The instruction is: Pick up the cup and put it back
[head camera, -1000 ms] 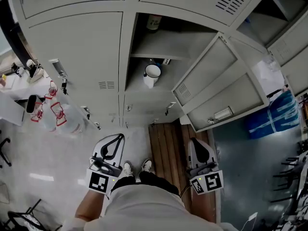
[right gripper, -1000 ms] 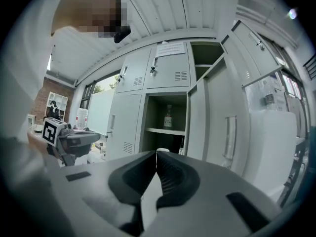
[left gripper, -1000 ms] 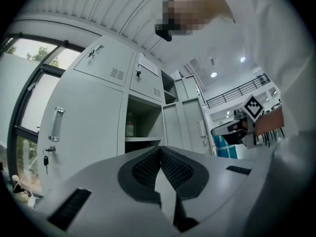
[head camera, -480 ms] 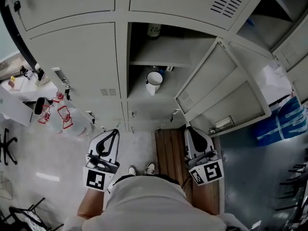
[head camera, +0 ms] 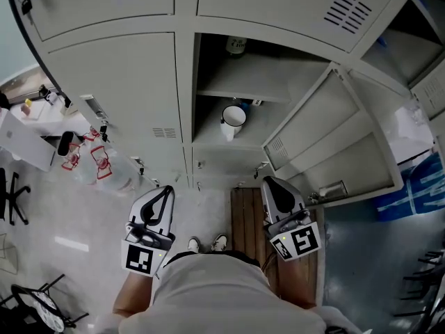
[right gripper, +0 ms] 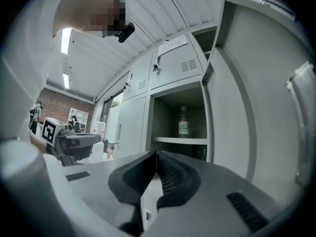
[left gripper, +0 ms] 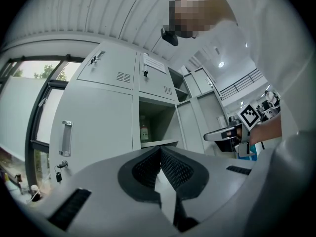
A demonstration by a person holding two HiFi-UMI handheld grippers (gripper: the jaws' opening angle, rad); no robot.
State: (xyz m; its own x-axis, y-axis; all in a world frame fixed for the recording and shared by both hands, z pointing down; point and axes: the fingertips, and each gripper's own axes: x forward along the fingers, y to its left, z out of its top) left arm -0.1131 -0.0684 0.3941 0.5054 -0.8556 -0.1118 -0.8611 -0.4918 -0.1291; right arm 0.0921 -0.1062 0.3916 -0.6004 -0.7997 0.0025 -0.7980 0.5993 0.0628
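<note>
The white enamel cup with a dark rim stands on the lower shelf of the open grey metal locker, well apart from the left gripper and right gripper (both jaw pairs pressed together, empty), so pick-up and return seemingly lie ahead.

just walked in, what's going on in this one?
A person stands facing a locker whose door hangs open, with a gripper in each hand. A white cup sits on the lower shelf and a bottle on the shelf above. The left gripper and right gripper are both held low, short of the locker, fingers closed on nothing. The cup has not been picked up yet.
</note>
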